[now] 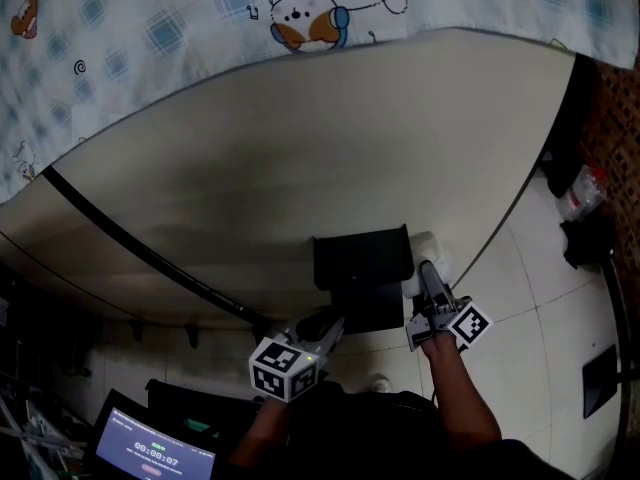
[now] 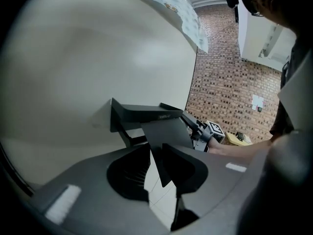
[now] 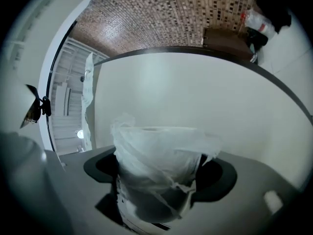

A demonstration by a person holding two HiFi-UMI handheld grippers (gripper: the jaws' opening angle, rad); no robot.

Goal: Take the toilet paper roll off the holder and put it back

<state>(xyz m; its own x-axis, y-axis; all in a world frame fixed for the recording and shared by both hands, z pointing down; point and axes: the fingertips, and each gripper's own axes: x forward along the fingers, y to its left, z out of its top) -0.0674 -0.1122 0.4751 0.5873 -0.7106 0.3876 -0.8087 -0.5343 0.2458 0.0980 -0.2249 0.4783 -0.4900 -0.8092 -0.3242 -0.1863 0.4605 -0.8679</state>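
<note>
Toilet paper roll (image 3: pixel 156 151), half hidden, fills right gripper (image 3: pixel 159 176).

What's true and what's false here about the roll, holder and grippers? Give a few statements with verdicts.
1. The right gripper grips the toilet paper roll. True.
2. The roll sits on the holder. False: it is beside the holder, in the right gripper.
3. The roll is wrapped in thin plastic. True.
4. The left gripper clamps the roll. False: its jaws stand apart around the holder's black flap.
5. The holder is white. False: it is black.
</note>
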